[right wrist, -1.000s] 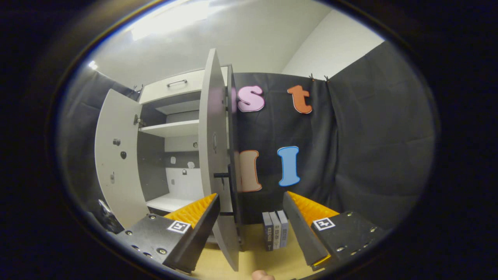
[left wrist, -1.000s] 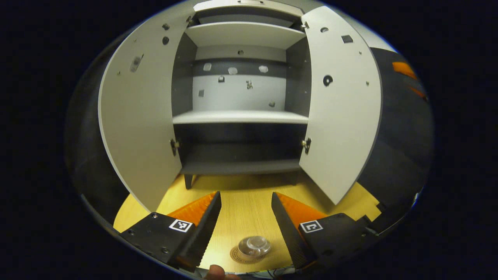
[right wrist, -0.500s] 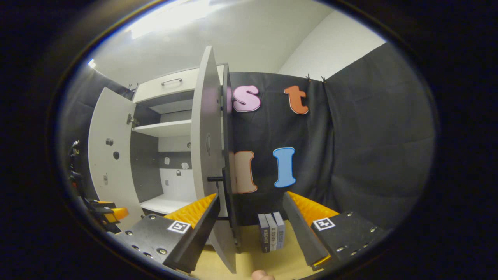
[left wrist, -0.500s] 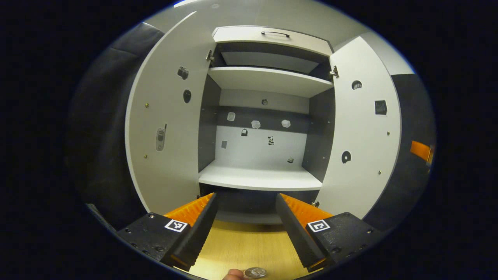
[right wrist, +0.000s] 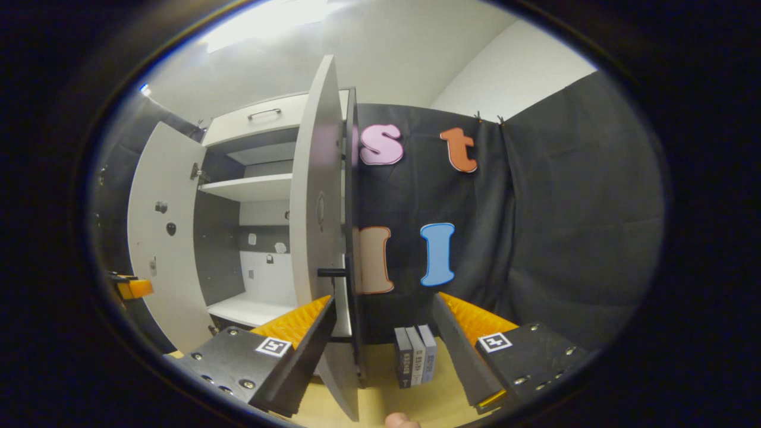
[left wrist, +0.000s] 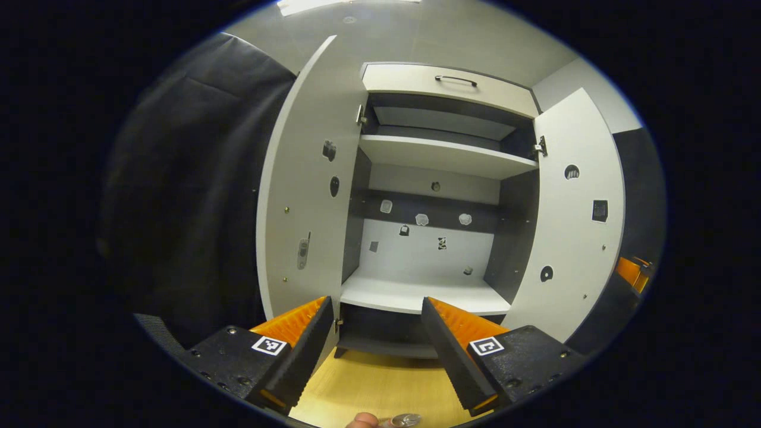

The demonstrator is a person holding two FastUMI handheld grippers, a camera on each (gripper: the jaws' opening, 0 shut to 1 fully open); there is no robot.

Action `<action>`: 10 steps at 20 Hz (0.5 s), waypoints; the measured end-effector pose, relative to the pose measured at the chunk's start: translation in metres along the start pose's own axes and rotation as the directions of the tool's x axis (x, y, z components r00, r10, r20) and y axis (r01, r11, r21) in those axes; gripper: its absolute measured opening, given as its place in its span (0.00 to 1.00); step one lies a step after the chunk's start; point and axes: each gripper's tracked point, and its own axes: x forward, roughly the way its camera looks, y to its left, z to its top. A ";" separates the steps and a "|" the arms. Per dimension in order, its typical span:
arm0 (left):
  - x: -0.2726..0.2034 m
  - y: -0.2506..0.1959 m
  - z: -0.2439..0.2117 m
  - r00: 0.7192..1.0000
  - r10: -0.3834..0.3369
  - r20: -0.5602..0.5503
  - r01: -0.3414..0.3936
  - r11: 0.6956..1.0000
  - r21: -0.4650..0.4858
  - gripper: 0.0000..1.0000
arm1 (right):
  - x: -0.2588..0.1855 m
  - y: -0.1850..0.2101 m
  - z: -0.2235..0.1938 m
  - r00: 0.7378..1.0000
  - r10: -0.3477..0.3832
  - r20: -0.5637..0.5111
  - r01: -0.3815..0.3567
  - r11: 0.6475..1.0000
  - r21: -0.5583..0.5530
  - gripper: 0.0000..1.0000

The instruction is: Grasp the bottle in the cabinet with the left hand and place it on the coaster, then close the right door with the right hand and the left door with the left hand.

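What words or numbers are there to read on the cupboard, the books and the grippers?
Books: print on the spines, too small to read.
Stickers in the cabinet: small blurred pictures, no words to read.
Left gripper and right gripper: square black-and-white patterns, no words.

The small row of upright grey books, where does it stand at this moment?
In the right gripper view, the small row of upright grey books stands on the wooden tabletop, right of the open white cabinet door, before the black cloth.

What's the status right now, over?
Left gripper open, empty, facing the cabinet. Right gripper open beside right door. Both doors open. Nothing blocking.
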 end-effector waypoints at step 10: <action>-0.009 0.030 0.009 0.999 0.046 0.019 -0.045 0.999 -0.002 0.93 | 0.004 0.020 0.000 0.999 0.038 0.018 -0.037 0.999 -0.033 0.92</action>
